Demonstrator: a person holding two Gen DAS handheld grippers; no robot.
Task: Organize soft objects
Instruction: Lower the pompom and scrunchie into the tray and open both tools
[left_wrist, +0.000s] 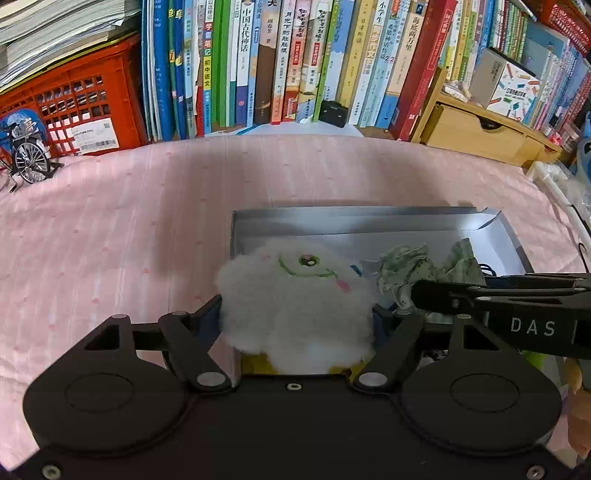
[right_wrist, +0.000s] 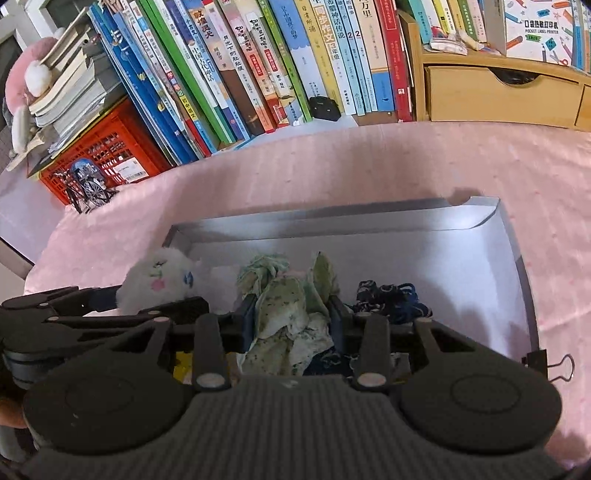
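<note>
My left gripper (left_wrist: 297, 317) is shut on a white fluffy plush toy (left_wrist: 295, 299) with a drawn face, held over the left end of a shallow white box (left_wrist: 369, 221). The toy also shows in the right wrist view (right_wrist: 159, 282). My right gripper (right_wrist: 291, 317) is shut on a crumpled green patterned cloth (right_wrist: 291, 314), held over the middle of the box (right_wrist: 443, 258). The cloth also shows in the left wrist view (left_wrist: 406, 269). A dark blue knitted item (right_wrist: 391, 299) lies in the box to the right of the cloth.
The box sits on a pink striped cloth (left_wrist: 147, 221). A row of books (left_wrist: 295, 62) stands at the back, with a red crate (left_wrist: 74, 99) and a small bicycle model (left_wrist: 29, 155) at the left, and wooden drawers (left_wrist: 480, 129) at the right. A binder clip (right_wrist: 550, 363) sits at the box's right corner.
</note>
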